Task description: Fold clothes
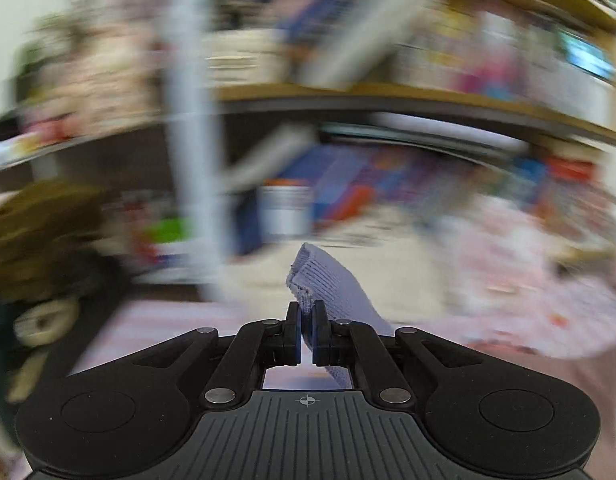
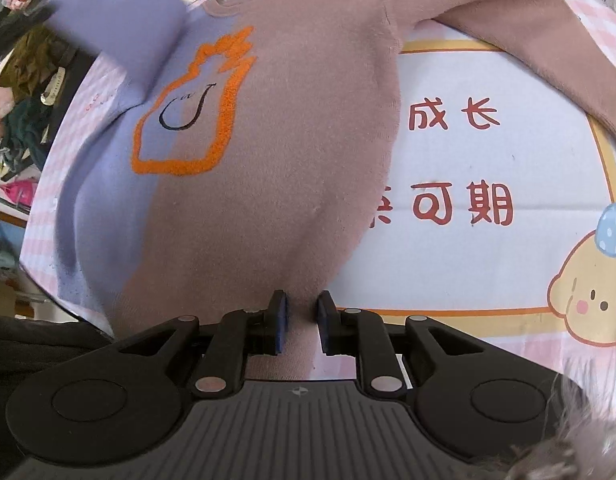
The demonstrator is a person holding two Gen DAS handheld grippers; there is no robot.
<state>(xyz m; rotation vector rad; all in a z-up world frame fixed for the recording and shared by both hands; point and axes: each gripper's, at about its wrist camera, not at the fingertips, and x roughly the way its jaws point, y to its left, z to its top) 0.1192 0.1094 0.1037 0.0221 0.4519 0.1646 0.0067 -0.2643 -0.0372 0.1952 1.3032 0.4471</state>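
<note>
- The sweater (image 2: pixel 267 160) lies spread flat on the surface (image 2: pixel 488 264), collar at the far side and hem near; its body is dusty pink on the right and lilac on the left, with an orange outlined shape on the chest.
- Its lilac sleeve (image 2: pixel 119 28) is lifted off the surface at the far left and shows blurred; the pink sleeve (image 2: pixel 528 36) lies stretched out flat to the far right.
- The left tool (image 1: pixel 306 320) is clamped on the ribbed lilac cuff (image 1: pixel 324 280), which stands up between its blue pads.
- The right tool (image 2: pixel 301 320) hangs over the near hem of the pink half with its fingers apart, the fabric showing between them; whether they touch it I cannot tell.
- The surface is covered by a pink checked cloth with a large white panel, red characters and a cartoon figure (image 2: pixel 588 292) at the near right.
- Beyond the surface the room is heavily blurred: wooden shelves (image 1: pixel 388 92) packed with coloured things, a pale upright post (image 1: pixel 191 120), and a heap of dark clothes (image 2: pixel 27 92) at the left.
</note>
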